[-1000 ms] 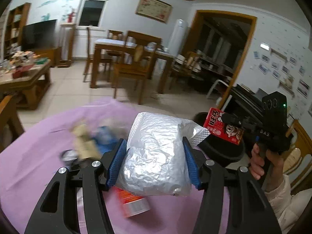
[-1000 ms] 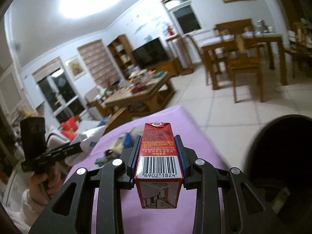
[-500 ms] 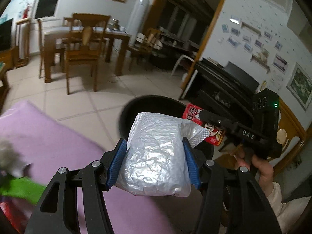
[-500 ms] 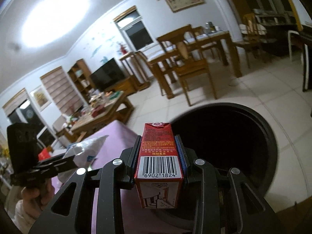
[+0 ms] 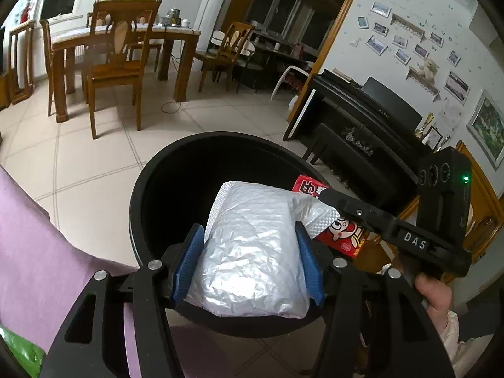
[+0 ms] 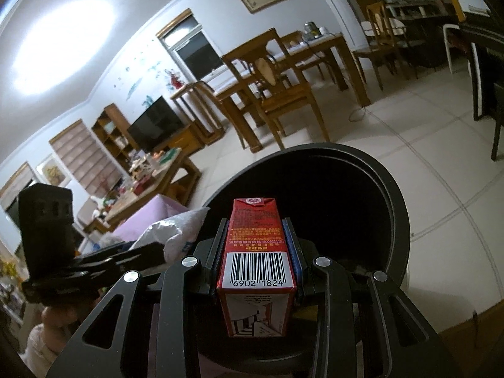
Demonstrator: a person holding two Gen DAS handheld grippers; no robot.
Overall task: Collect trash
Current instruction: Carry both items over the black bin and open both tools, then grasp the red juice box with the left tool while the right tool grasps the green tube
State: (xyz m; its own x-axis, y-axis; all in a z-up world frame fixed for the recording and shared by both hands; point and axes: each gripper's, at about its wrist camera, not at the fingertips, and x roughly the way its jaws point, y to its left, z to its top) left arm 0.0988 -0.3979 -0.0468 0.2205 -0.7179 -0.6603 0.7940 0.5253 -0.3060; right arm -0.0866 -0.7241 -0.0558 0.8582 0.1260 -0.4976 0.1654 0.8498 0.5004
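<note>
**Inspector A:** Start at the left. What does the left gripper (image 5: 249, 261) carry?

**Inspector B:** A crinkled silver foil pouch (image 5: 252, 252), pinched at its sides between the blue finger pads (image 5: 189, 263). Its long axis runs forward along the fingers, the sealed, textured end pointing away from the camera. It hangs over the open mouth of the black trash bin (image 5: 138, 189). The purple tablecloth (image 5: 37, 252) lies at the lower left, just beside the bin.

**Inspector A:** And to the right?

**Inspector B:** The right gripper (image 6: 256, 252) clamps a red drink carton (image 6: 256, 252) by its two narrow sides. The carton lies lengthwise along the fingers, folded top pointing forward, barcode face up. It too is held over the bin's opening (image 6: 390, 195). In the left wrist view the carton (image 5: 340, 230) shows just beside the pouch's far right corner, and the right hand (image 5: 433, 289) grips the handle below.

**Inspector A:** Changes from one second ago?

**Inspector B:** Both grippers were then over the tablecloth, with the bin off to the side. Now the bin fills the centre of both views, directly under both items. Grips on pouch and carton are unchanged; neither item has been released.
</note>
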